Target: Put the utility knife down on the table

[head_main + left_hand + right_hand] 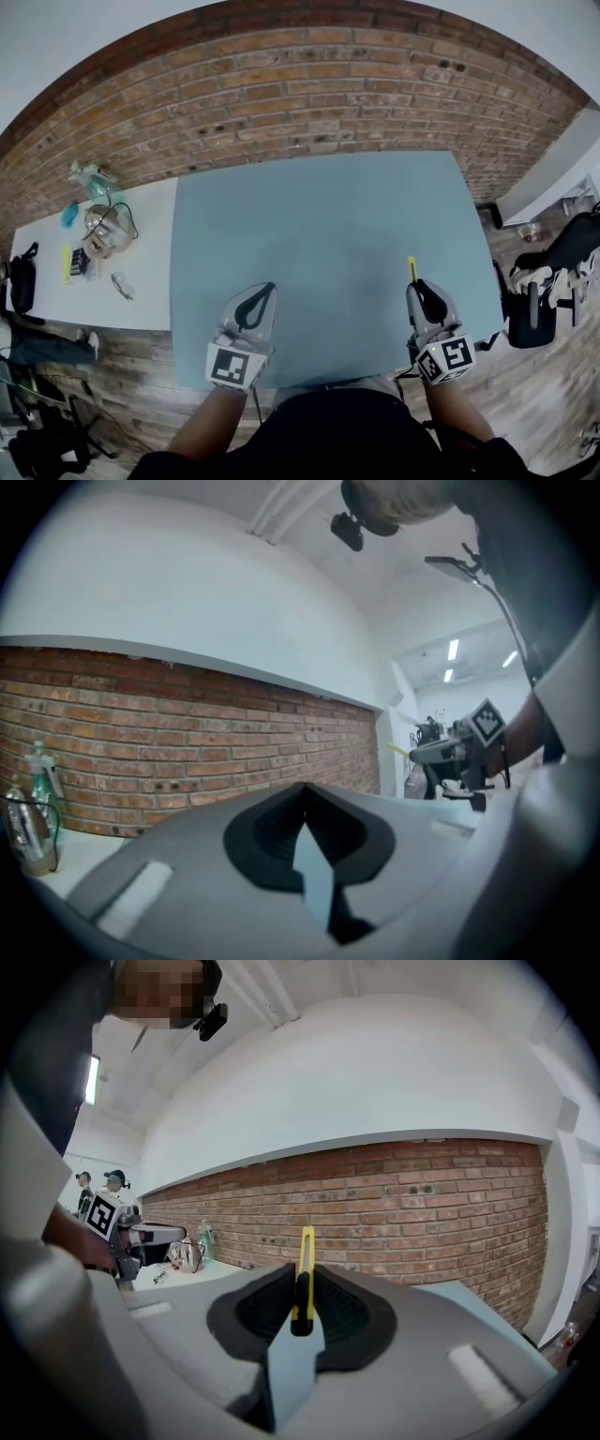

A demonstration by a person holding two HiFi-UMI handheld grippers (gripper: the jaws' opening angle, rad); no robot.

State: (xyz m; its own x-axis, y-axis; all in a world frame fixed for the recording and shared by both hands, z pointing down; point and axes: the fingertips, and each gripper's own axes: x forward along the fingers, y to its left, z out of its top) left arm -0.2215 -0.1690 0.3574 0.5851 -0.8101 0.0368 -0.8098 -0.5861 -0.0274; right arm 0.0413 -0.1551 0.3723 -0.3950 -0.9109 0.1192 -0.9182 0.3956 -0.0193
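Note:
A slim yellow and black utility knife (411,270) juts forward from my right gripper (415,284), which is shut on its rear end above the front right of the blue-grey table (328,225). In the right gripper view the knife (305,1265) stands on edge between the two dark pads, its yellow tip pointing at the brick wall. My left gripper (268,287) hovers over the table's front left, shut with nothing between its jaws. The left gripper view shows its tips (305,787) meeting, and the right gripper (459,752) with the knife off to the right.
A white side table (141,281) adjoins on the left, carrying a plastic bottle (92,178), a glass jar with cables (105,230) and small items. A brick wall (309,94) runs behind both tables. A black chair (539,314) stands on the wooden floor to the right.

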